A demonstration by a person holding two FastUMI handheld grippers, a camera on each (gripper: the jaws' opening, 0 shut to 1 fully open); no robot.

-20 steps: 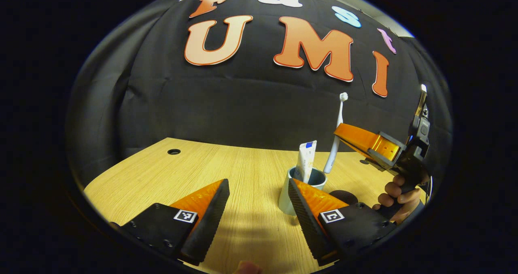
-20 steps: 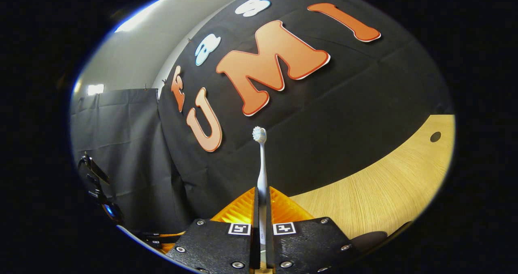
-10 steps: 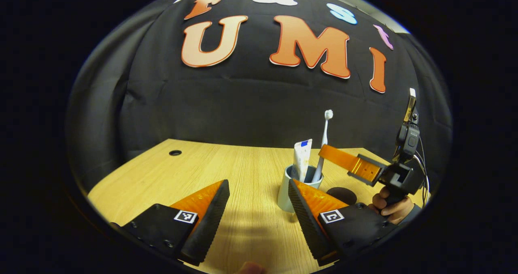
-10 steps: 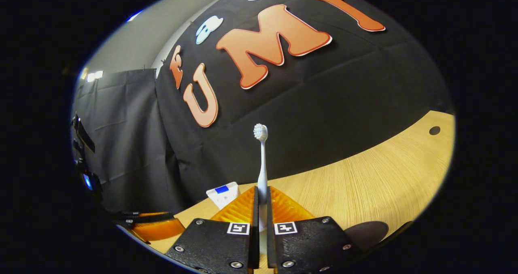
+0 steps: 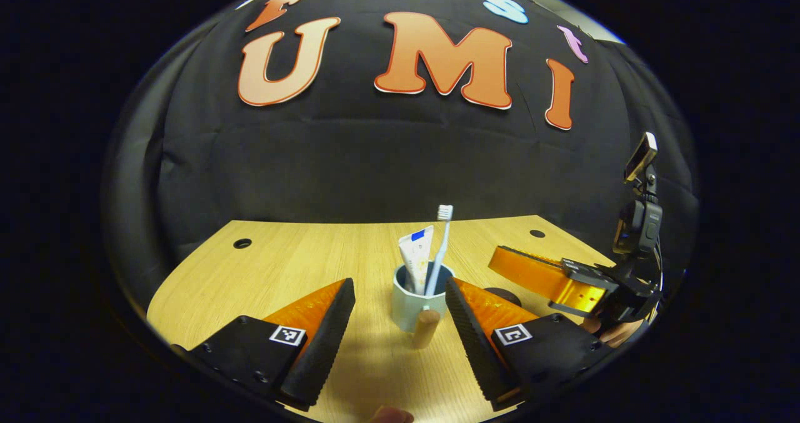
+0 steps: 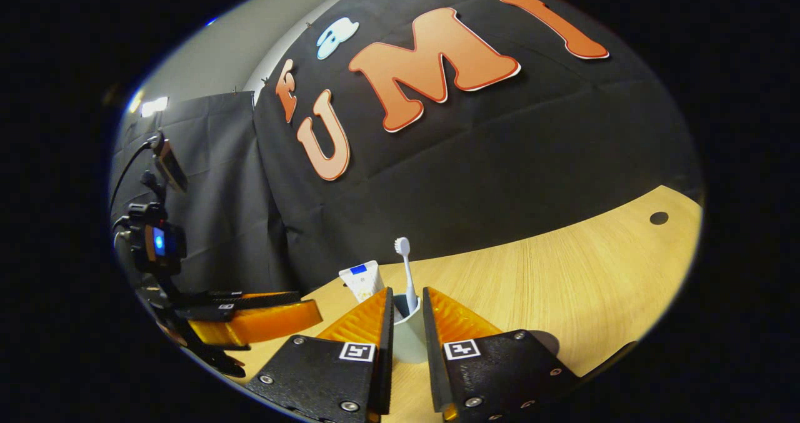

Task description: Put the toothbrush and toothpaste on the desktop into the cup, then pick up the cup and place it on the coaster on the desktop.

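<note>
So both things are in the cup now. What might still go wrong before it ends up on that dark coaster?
The toothbrush and toothpaste stand tall and lean in the small cup, so a tilted lift might tip them out.

The left gripper is open with the cup just ahead; a clumsy close may knock it over.

The coaster lies partly hidden behind one finger, so placing could land off-centre.

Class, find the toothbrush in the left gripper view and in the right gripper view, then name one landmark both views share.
Left gripper view: the toothbrush stands in the cup, centre, beside the toothpaste.
Right gripper view: the toothbrush rises from the cup, low centre, just above this gripper's fingers.
Shared landmark: the toothpaste beside it.
</note>
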